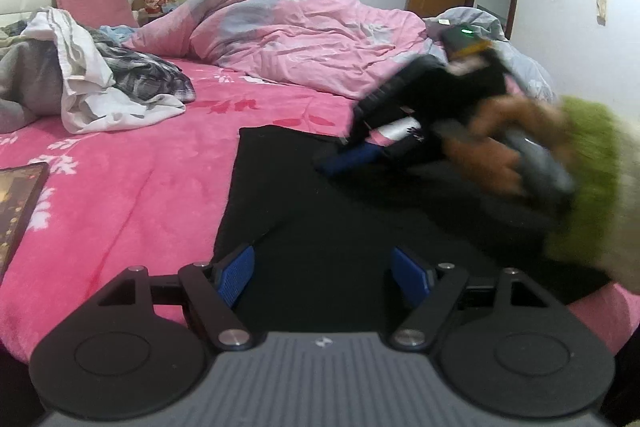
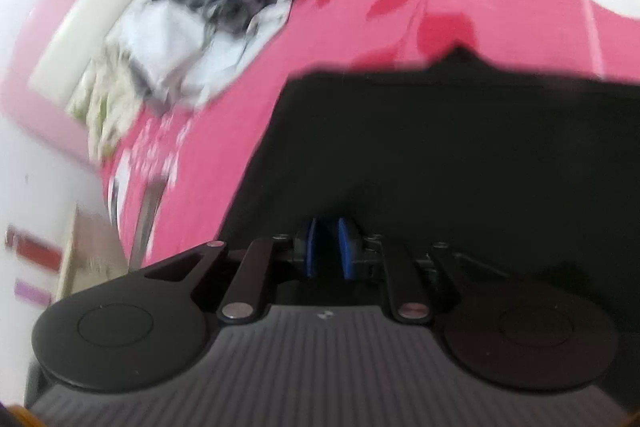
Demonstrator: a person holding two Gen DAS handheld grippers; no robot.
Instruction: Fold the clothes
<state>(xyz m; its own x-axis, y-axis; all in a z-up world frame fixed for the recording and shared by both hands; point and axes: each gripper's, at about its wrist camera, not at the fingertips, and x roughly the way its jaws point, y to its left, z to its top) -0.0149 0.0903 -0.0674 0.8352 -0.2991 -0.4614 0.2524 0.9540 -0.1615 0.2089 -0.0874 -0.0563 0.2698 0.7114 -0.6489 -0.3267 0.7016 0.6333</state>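
Observation:
A black garment [image 1: 320, 211] lies flat on the pink bedspread [image 1: 120, 187]. My left gripper [image 1: 324, 267] hovers open over its near edge, blue pads [image 1: 236, 275] wide apart with only cloth beneath. My right gripper [image 1: 348, 159], blurred by motion, reaches in from the right at the garment's far part, held by a hand [image 1: 492, 147] in a fuzzy green sleeve [image 1: 588, 167]. In the right wrist view the right gripper [image 2: 326, 247] has its blue pads [image 2: 346, 251] nearly together, with dark cloth of the black garment [image 2: 440, 147] between them.
A heap of unfolded clothes [image 1: 100, 79], white, plaid and grey, lies at the back left of the bed, also blurred in the right wrist view [image 2: 208, 27]. A bunched pink duvet [image 1: 288, 27] fills the back. A dark flat object [image 1: 16, 203] lies at the left edge.

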